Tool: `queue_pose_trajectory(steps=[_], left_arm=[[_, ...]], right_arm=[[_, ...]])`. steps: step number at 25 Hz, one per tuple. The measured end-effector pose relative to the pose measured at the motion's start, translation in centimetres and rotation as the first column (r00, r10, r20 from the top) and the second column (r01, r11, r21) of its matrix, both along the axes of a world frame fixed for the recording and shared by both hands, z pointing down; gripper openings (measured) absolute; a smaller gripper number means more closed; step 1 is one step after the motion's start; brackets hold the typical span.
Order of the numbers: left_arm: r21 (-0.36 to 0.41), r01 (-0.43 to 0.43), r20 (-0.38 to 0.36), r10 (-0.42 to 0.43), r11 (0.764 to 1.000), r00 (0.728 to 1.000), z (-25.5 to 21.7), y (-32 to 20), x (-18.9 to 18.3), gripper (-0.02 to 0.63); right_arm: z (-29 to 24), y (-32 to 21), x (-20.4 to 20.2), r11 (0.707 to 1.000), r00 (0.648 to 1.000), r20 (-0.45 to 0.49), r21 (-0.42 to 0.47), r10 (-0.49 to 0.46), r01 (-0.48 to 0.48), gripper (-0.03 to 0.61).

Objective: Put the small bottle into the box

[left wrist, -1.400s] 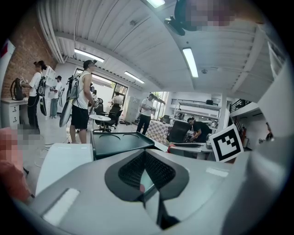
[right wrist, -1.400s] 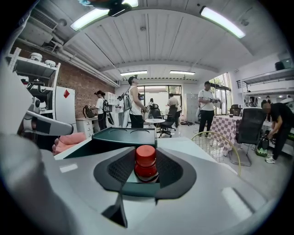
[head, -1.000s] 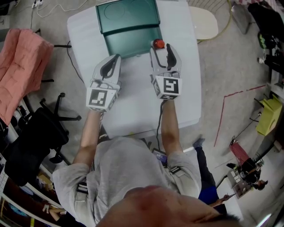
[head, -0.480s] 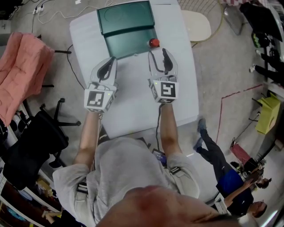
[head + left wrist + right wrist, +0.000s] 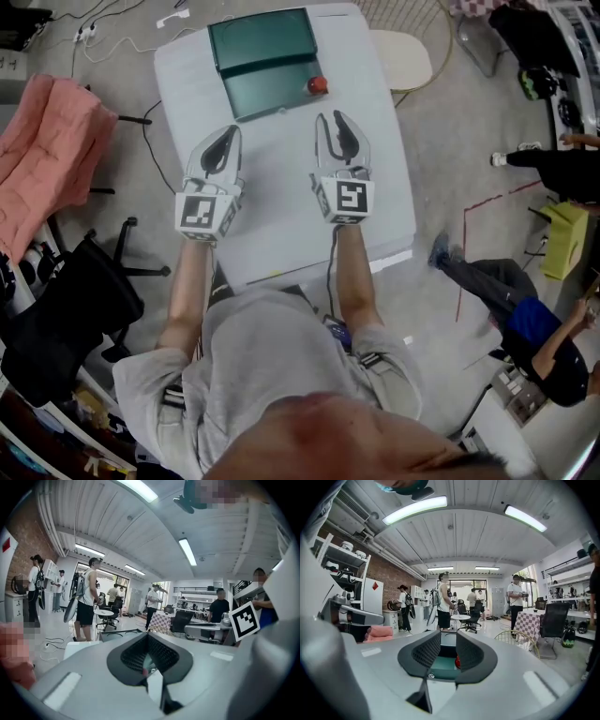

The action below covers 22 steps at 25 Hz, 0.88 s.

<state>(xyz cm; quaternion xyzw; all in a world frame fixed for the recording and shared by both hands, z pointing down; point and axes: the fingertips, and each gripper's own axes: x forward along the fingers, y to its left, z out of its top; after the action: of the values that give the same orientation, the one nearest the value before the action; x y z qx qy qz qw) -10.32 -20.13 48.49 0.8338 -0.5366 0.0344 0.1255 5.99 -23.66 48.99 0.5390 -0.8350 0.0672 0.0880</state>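
Nearest the person, both grippers hang over the bare near half of the white table [image 5: 281,220], apart from everything on it. The left gripper [image 5: 231,137] has its fingertips closed together on nothing. The right gripper [image 5: 330,120] has just been closing its jaws; they stand partly apart with nothing between the pads, only the far things framed in the gap. Farther out, at about 11 o'clock from the right gripper and well apart from it, the bottle [image 5: 318,85] stands on the table, not yet in the box [image 5: 265,56]. It sits just beside the box's near right corner, at the box's 4 o'clock. From above only its red top shows, so its body and material cannot be made out. The green box lies farthest, at 12 to 1 o'clock from the left gripper. It shows two flat green sections, and which one is the open tray I cannot tell. The bottle is likely light, stiff and smooth-sided, so it could tip or slip out of a loose pinch. The safest hold is probably across the body, below the red top, with the pads square to its sides.
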Motion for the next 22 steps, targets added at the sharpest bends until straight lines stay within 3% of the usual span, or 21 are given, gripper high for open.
queue_pose_trajectory(steps=[14, 22], left_arm=[[0.062, -0.012, 0.017, 0.011, 0.998, 1.000, -4.8, 5.0, 0.2, 0.011], [0.090, -0.023, 0.033, 0.020, 0.996, 0.999, -7.0, 8.2, 0.4, 0.011]], right_arm=[[-5.3, 6.2, 1.6, 0.996, 0.999, -0.016, 0.080, 0.039, -0.038, 0.003], [-7.1, 9.9, 2.3, 0.993, 0.999, 0.009, 0.105, 0.045, -0.046, 0.003]])
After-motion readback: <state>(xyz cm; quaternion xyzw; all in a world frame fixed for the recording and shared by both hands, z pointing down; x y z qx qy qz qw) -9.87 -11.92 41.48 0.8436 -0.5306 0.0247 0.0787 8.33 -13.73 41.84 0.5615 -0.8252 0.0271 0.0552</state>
